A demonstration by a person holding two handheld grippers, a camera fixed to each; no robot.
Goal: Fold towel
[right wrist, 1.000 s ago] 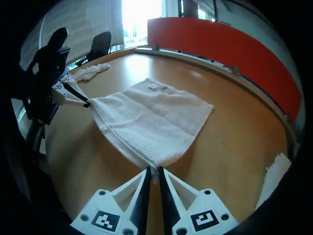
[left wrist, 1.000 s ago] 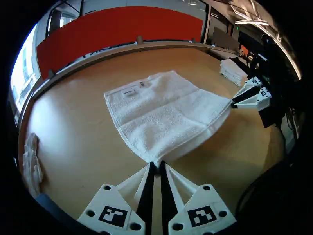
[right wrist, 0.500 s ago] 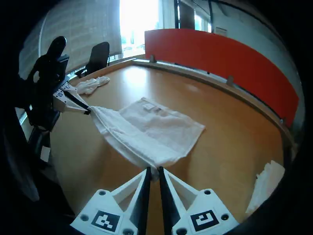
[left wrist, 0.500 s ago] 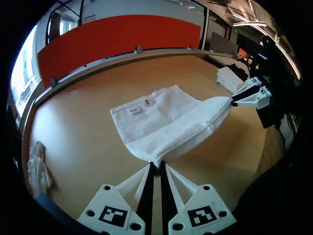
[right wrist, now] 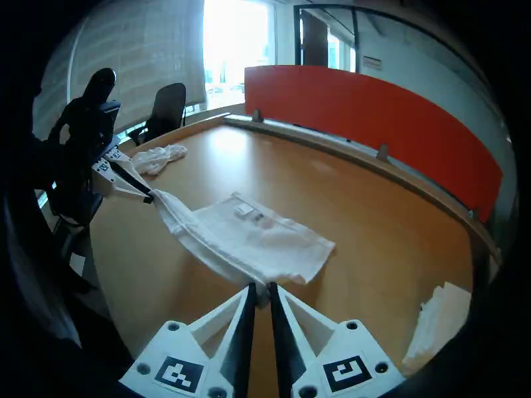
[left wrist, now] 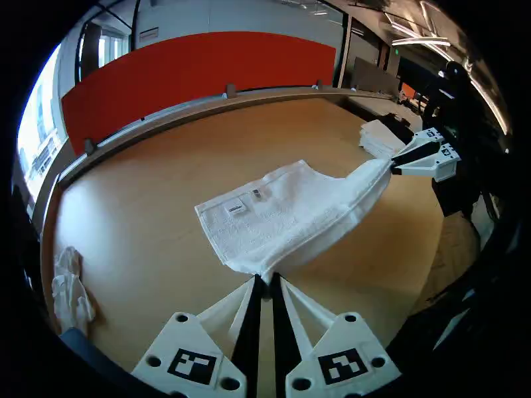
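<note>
Left gripper view first: the left gripper [left wrist: 265, 282] has its jaws pinched down to a thin slit, and a corner of the white towel [left wrist: 285, 212] is clamped between the fingertips. Across the way the right gripper [left wrist: 393, 170] is closed on the neighbouring corner. That near hem hangs lifted between the two pinches and sags in the middle, while the far half with its labels lies flat on the table [left wrist: 152, 172], around its middle. A stack of folded towels [left wrist: 378, 136] sits towards the right edge, and a crumpled cloth [left wrist: 70, 295] lies at the near left corner.

Over to the right gripper view: this gripper's jaws are also nearly together, with the towel corner bunched between the tips. The raised hem runs off in a drooping band to the other gripper, and the rest lies spread on the wood.

Judging by that droop, this is soft, light terry with no stiffness at all (it will go wherever it is carried). The corners look like the right places to hold, pinched well onto the hem, because a shallow nip on the loose pile could slide off.
</note>
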